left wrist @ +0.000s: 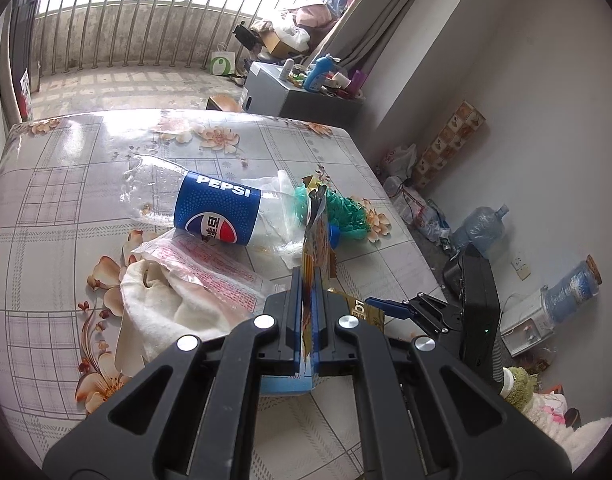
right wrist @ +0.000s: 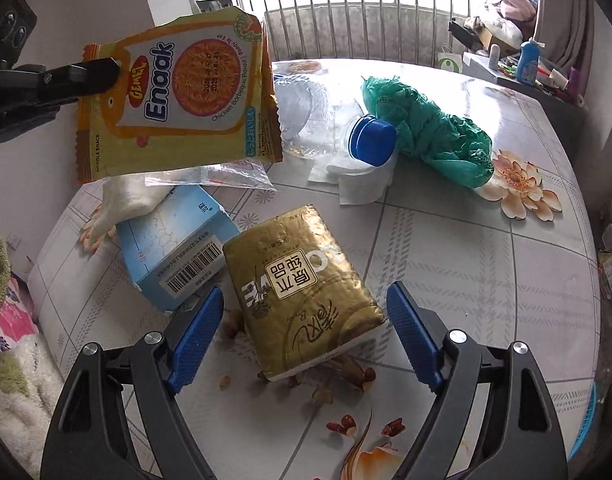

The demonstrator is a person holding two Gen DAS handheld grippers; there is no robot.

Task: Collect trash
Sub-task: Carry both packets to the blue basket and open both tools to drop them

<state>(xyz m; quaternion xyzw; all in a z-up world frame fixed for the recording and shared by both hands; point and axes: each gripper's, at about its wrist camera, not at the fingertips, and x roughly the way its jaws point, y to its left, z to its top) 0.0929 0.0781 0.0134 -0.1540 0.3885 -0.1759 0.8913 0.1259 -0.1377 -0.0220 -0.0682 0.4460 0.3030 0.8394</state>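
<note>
Left gripper [left wrist: 306,280] fingers clamped on the snack packet [right wrist: 178,100], right gripper [right wrist: 306,316] fingers wide apart around the gold tissue pack [right wrist: 302,288].

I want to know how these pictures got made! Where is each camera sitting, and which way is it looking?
Left wrist view: sits on the left tongs, looking down along them across the table at the Pepsi bottle; its own tongs pinch the snack wrapper.
Right wrist view: sits on the right tongs, looking down at the gold tissue pack lying between its open fingers.
Both views share: the wrapper, the bottle, the green bag, and each other's tongs.
</note>
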